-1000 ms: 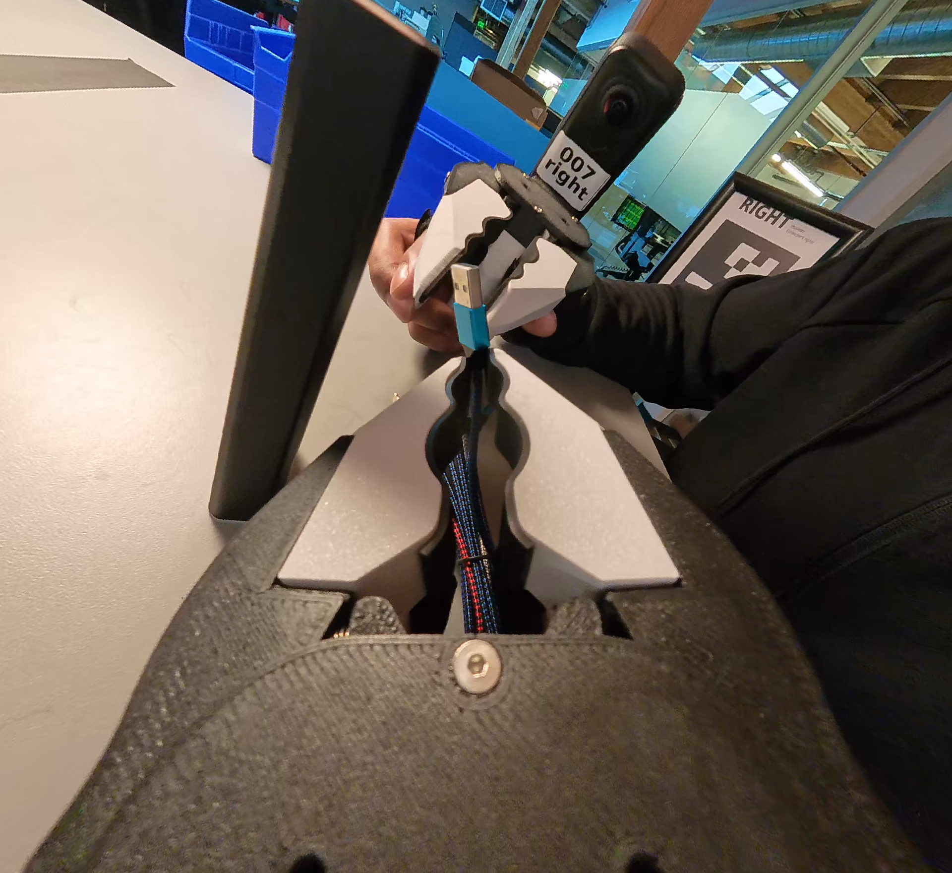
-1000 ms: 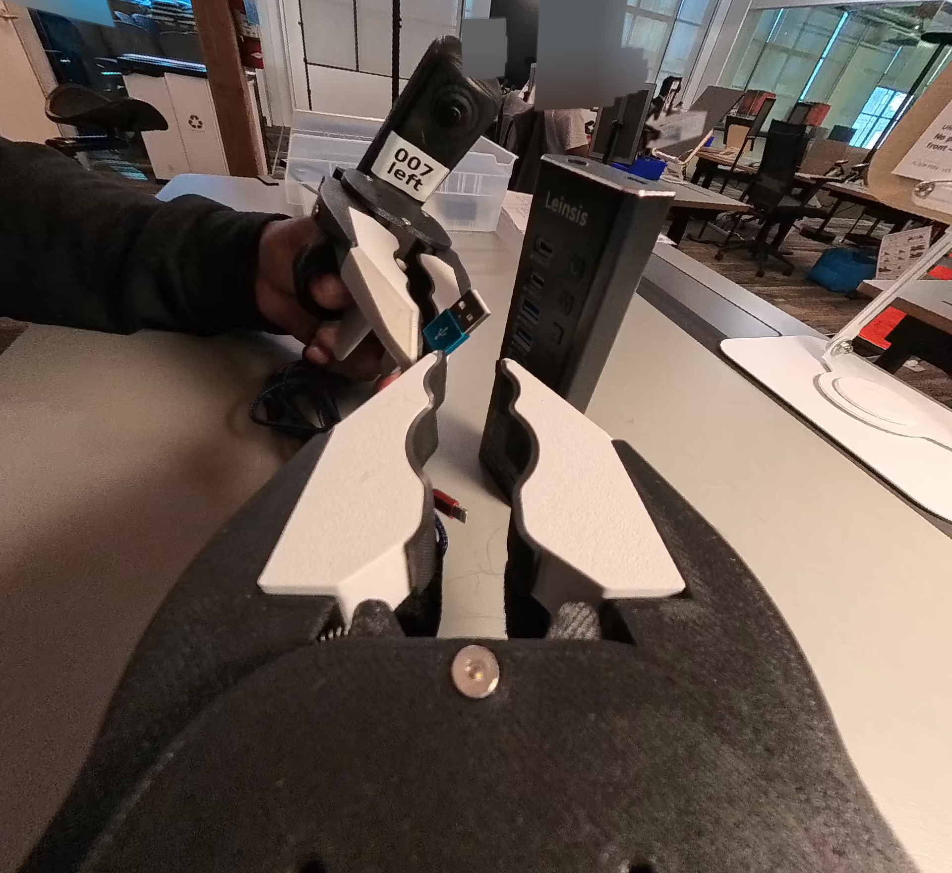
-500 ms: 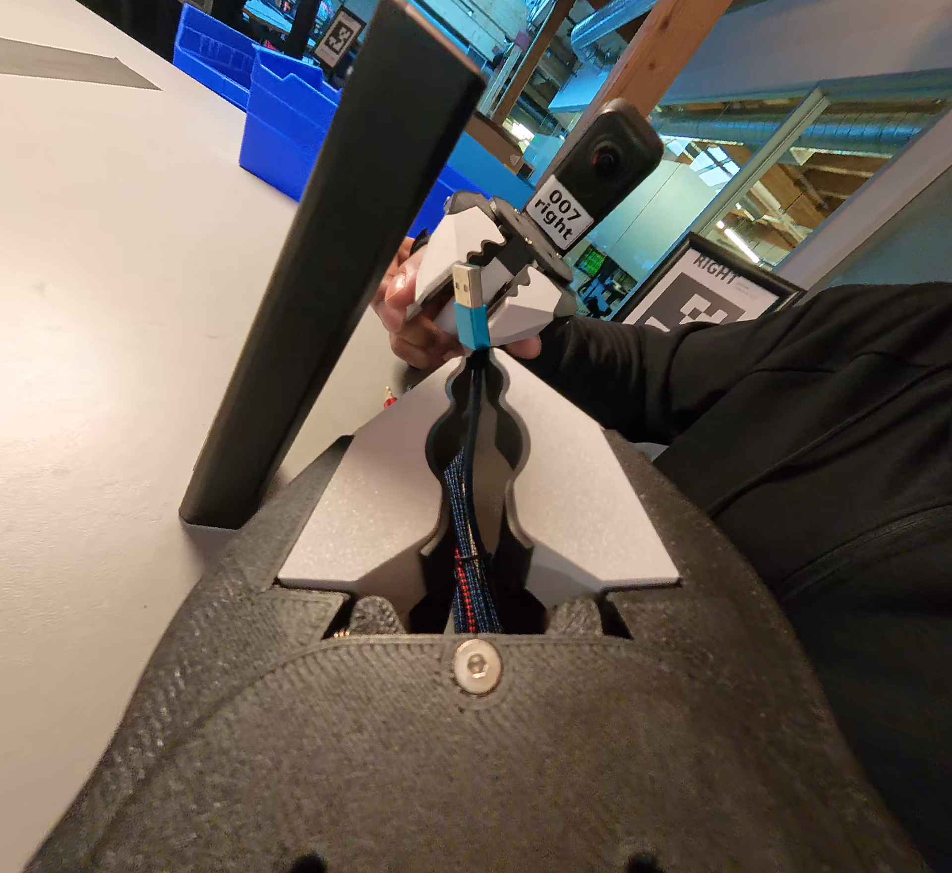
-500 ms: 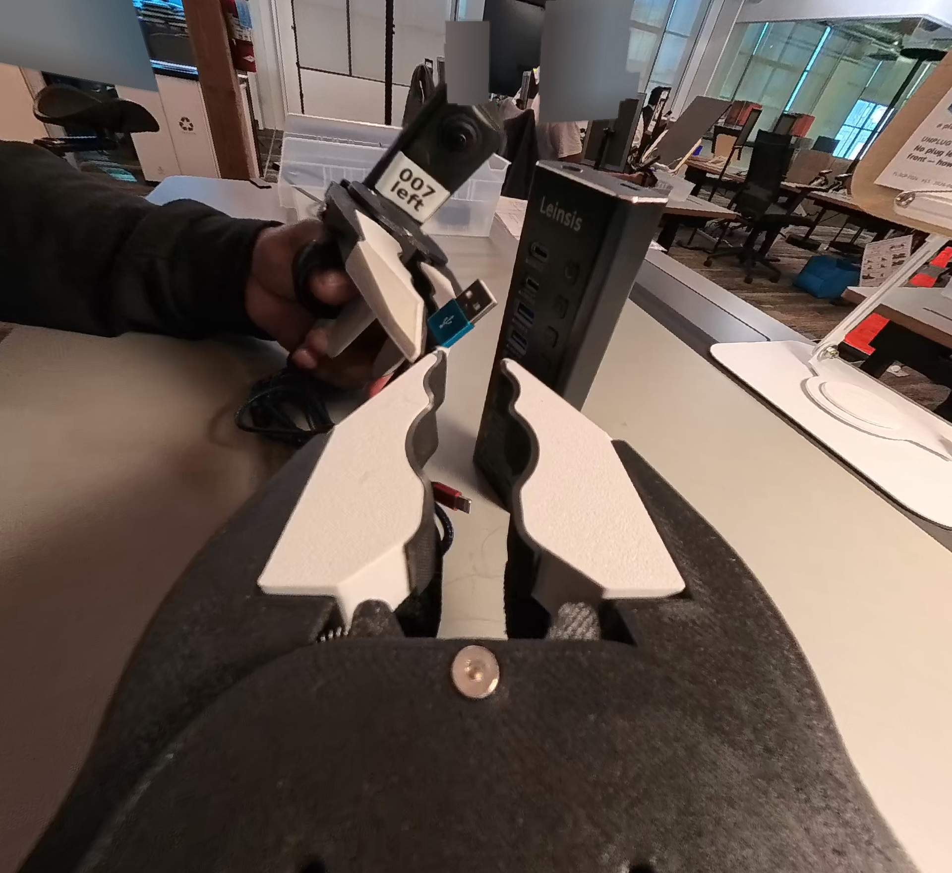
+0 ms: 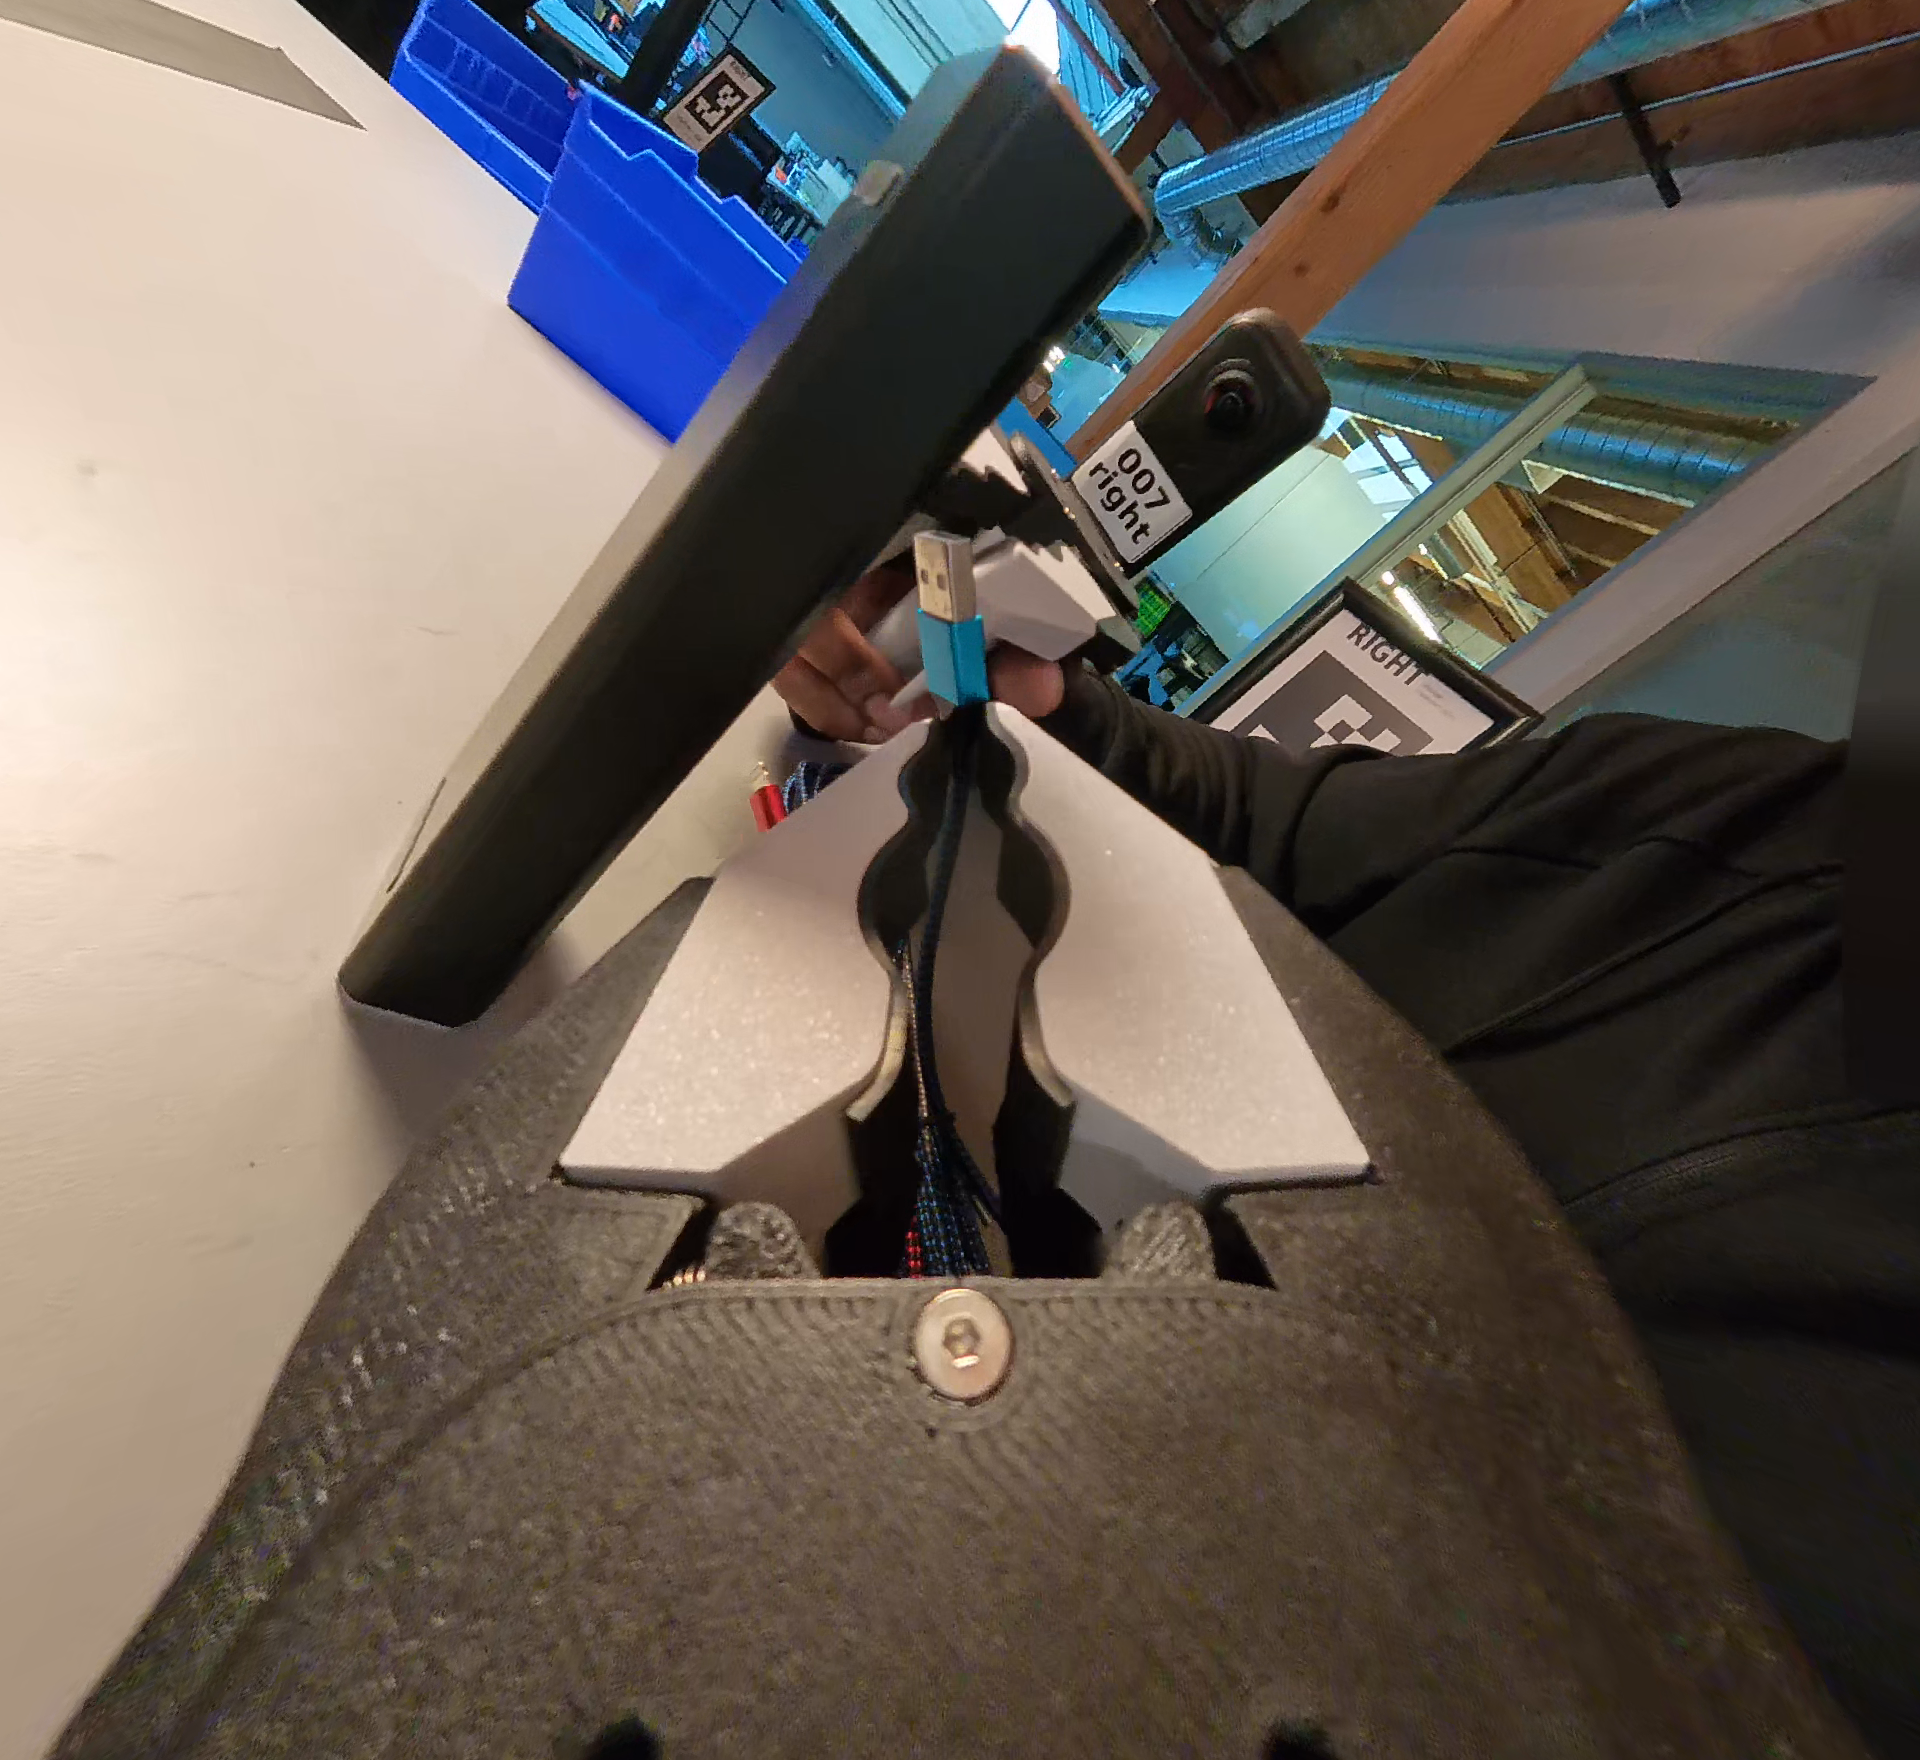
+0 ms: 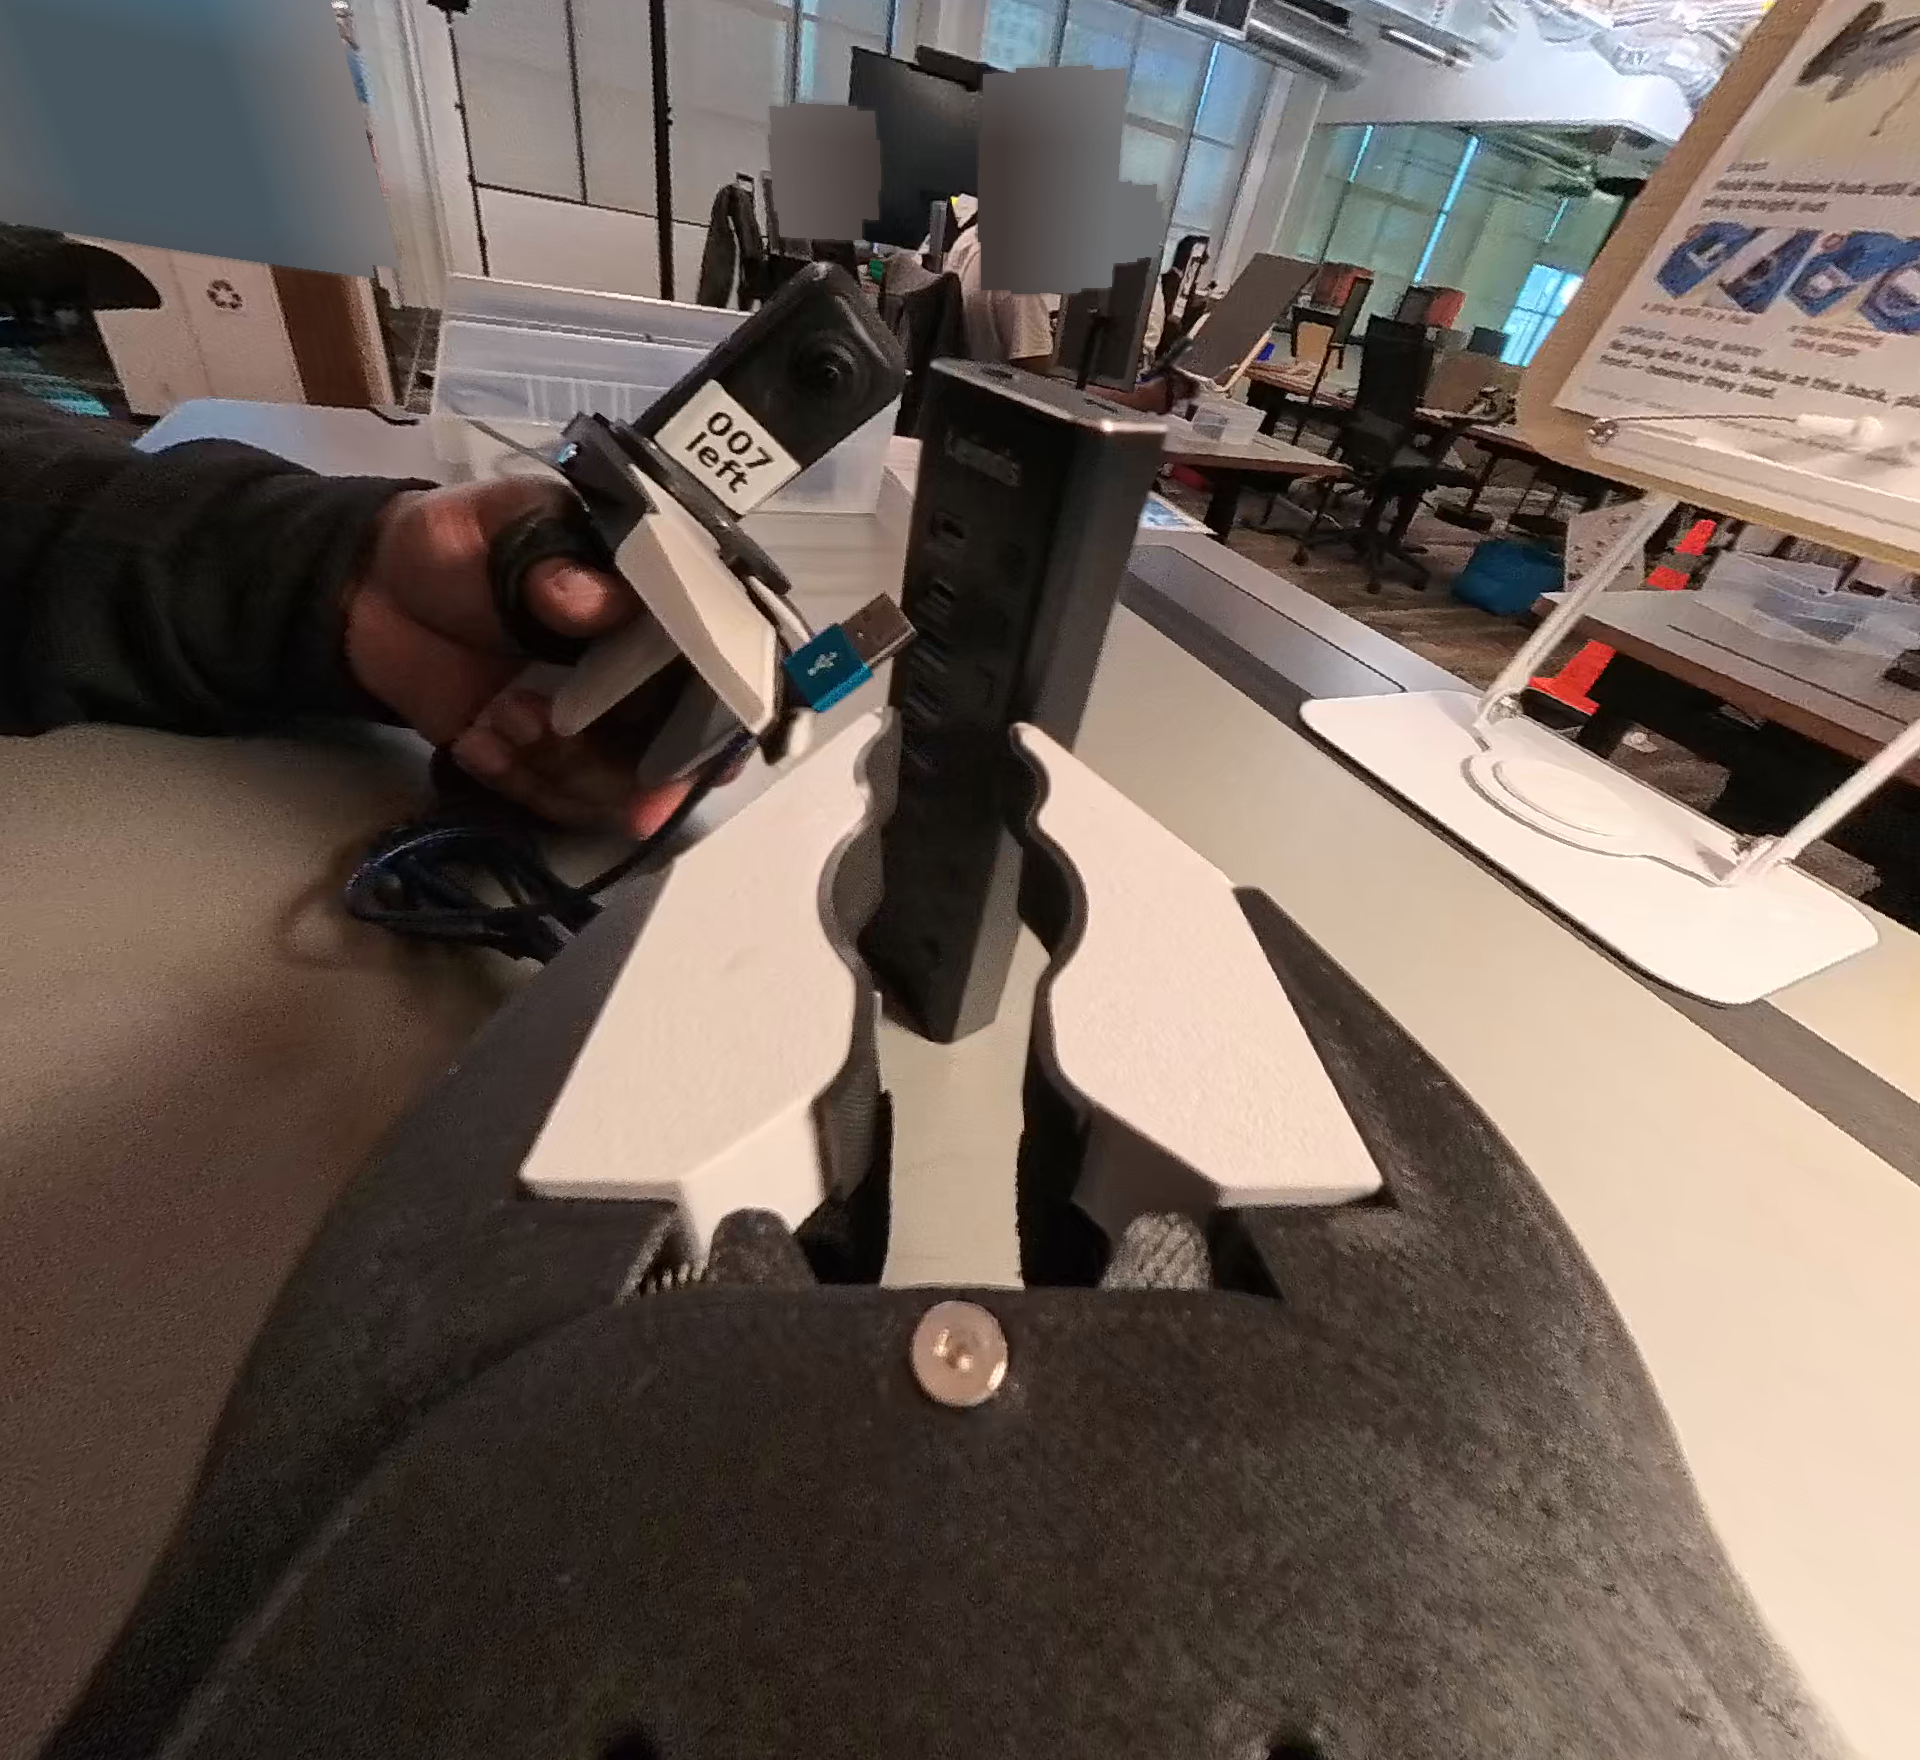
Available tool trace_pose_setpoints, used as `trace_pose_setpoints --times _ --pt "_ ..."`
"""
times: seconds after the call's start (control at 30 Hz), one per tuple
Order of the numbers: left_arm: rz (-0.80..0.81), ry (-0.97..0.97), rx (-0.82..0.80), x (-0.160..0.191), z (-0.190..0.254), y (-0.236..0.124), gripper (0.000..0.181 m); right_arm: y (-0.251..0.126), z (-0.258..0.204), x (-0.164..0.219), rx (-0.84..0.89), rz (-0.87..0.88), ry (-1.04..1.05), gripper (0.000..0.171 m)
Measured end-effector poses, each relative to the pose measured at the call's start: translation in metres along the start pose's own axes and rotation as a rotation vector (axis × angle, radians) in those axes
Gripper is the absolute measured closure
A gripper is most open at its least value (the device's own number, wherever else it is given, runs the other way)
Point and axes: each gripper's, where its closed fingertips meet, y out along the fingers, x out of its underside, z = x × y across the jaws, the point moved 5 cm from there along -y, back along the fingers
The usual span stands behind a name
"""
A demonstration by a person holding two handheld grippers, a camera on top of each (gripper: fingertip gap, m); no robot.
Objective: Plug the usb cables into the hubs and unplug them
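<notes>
- My left hand-held gripper [image 5: 961,734] is clamped on the braided cable just behind the blue USB plug [image 5: 954,645]; the metal tip sticks out past the fingertips.
- My right hand-held gripper [image 6: 951,754] has its fingers spread on either side of the lower part of the black hub [image 6: 1003,661]. I cannot tell whether the pads touch the casing.
- The hub stands upright on the desk [image 6: 1299,879], with its column of ports facing the plug. In the right wrist view the plug tip sits just beside that port face, not yet inside any port.
- Loose cable [image 6: 447,879] lies coiled on the desk, on the plug side of the hub; a red connector [image 5: 767,794] rests near the hub base.
- Step in hand, as I judge it: insertion of the blue plug.
- To do it well: brace the hub with the right fingers first so the tall casing cannot tip away from the push.
- Level the plug; it looks angled slightly up relative to the port face. Square it with the slot, then push straight.
- Risk: the grip sits on the cable, not the plug shell, so the plug may pivot under load. Press slowly.
</notes>
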Motion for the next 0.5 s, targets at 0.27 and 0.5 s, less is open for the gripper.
trace_pose_setpoints --times 0.27,0.5 --pt "-0.011 0.057 0.0 0.001 0.003 0.001 0.174 -0.002 0.0 -0.002 -0.004 0.027 -0.008 0.153" --pt "-0.091 0.309 -0.085 0.005 0.012 0.007 0.174 -0.001 -0.007 -0.003 -0.025 0.027 -0.041 0.152"
